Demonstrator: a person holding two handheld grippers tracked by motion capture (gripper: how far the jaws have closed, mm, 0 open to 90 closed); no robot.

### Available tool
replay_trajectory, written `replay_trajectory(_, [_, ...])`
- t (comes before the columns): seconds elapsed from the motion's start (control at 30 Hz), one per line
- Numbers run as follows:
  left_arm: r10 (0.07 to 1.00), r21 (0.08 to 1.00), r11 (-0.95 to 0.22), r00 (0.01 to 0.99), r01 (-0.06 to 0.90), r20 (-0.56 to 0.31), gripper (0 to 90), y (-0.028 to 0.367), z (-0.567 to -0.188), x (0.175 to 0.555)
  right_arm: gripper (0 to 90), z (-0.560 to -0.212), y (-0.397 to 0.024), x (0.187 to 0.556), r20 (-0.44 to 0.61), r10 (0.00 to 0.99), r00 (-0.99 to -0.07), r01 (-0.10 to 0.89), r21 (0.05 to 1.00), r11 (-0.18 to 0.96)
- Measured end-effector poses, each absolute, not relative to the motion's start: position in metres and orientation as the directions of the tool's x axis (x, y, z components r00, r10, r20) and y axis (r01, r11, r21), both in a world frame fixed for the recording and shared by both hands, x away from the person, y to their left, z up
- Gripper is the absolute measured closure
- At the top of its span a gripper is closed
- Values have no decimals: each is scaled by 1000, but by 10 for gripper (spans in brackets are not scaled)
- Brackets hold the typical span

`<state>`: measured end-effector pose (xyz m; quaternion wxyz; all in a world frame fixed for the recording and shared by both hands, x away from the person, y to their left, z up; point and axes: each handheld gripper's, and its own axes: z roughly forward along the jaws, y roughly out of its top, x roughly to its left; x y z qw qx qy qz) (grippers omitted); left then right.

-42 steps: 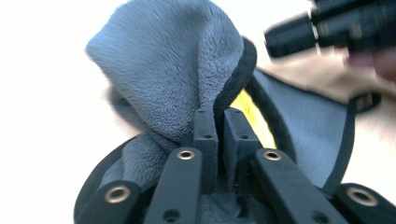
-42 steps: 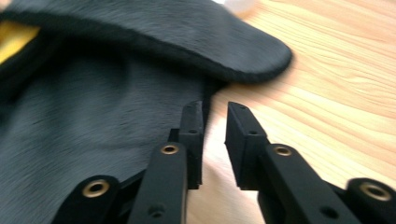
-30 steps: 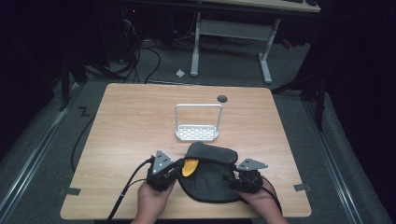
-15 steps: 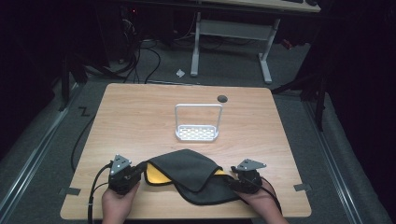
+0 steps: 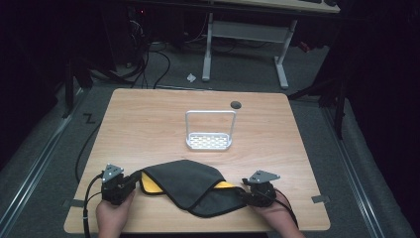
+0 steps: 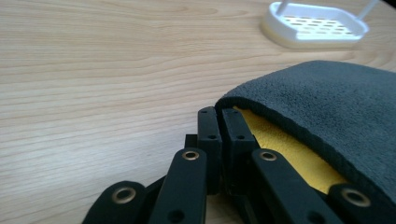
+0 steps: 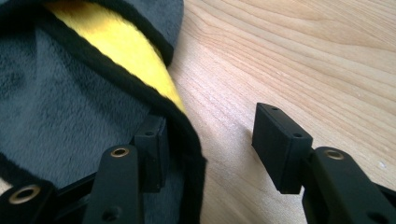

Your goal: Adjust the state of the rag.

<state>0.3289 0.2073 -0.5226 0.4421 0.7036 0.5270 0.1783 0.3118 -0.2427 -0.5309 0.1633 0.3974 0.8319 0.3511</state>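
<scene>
Beyond cloth, white rack stands apart.

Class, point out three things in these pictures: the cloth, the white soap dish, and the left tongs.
Cloth (image 5: 185, 181): high view, on its grey top fold.
Soap dish (image 5: 209, 143): high view, on its slotted base.
Left tongs (image 6: 219, 122): left gripper view, at the tips shut on the cloth's corner.

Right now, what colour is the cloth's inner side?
Yellow, under the dark grey outer face of the cloth; clearest in the left gripper view.

Bright tabletop, dark surroundings, blurred foreground
</scene>
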Motion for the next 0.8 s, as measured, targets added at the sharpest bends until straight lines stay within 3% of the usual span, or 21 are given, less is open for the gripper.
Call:
replay_trajectory(0.37, [927, 792, 11, 291, 611, -237, 872, 231, -529, 335, 525, -531, -240, 311, 5, 768, -640, 540, 714, 446])
replay_trajectory(0.47, [929, 783, 18, 280, 621, -244, 871, 233, -531, 336, 605, -530, -240, 311, 7, 764, -645, 538, 714, 448])
replay_trajectory(0.53, [926, 779, 13, 287, 627, -246, 869, 231, -533, 336, 804, -529, -239, 310, 20, 743, -669, 533, 710, 461])
replay_trajectory(0.57, [926, 777, 5, 291, 629, -241, 869, 229, -533, 335, 847, -529, -238, 310, 22, 738, -674, 534, 705, 467])
replay_trajectory(0.67, [902, 773, 3, 332, 635, -276, 869, 219, -530, 335, 863, -522, -241, 310, -21, 767, -641, 519, 725, 453])
replay_trajectory(0.8, [836, 784, -41, 451, 619, -312, 869, 180, -518, 340, 862, -495, -273, 320, -38, 852, -523, 498, 797, 341])
